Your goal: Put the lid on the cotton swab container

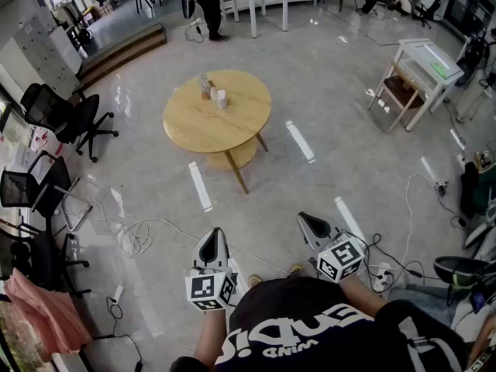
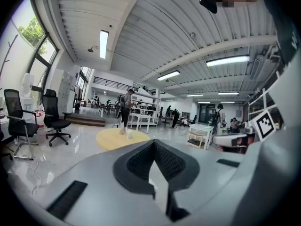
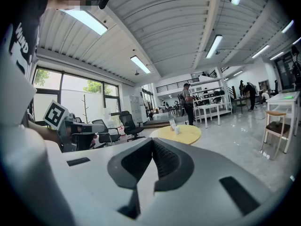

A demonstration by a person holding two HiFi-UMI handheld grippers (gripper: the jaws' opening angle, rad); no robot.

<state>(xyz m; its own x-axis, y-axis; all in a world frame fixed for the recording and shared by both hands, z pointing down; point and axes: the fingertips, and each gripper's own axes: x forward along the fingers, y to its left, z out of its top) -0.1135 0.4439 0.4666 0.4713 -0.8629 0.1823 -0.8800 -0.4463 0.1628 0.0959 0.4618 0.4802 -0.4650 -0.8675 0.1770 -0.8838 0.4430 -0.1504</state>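
Note:
A small white cotton swab container (image 1: 222, 98) stands on the round wooden table (image 1: 232, 126), next to a brownish item (image 1: 206, 91); I cannot pick out a lid at this distance. The same table (image 2: 113, 139) (image 3: 186, 135) shows far ahead in both gripper views, with the container (image 2: 129, 133) (image 3: 177, 130) on it. My left gripper (image 1: 213, 245) and right gripper (image 1: 312, 225) hover over the floor close to the person's body, well short of the table. Each points roughly level toward it. Both have their jaws shut with nothing between them (image 2: 153, 143) (image 3: 152, 141).
Black office chairs (image 1: 66, 118) line the left side, and loose cables (image 1: 136, 235) lie on the floor. More cables and a power strip (image 1: 384, 273) sit at the right. A white side table (image 1: 415, 72) stands at the right, and a person (image 1: 208, 2) stands beyond the round table.

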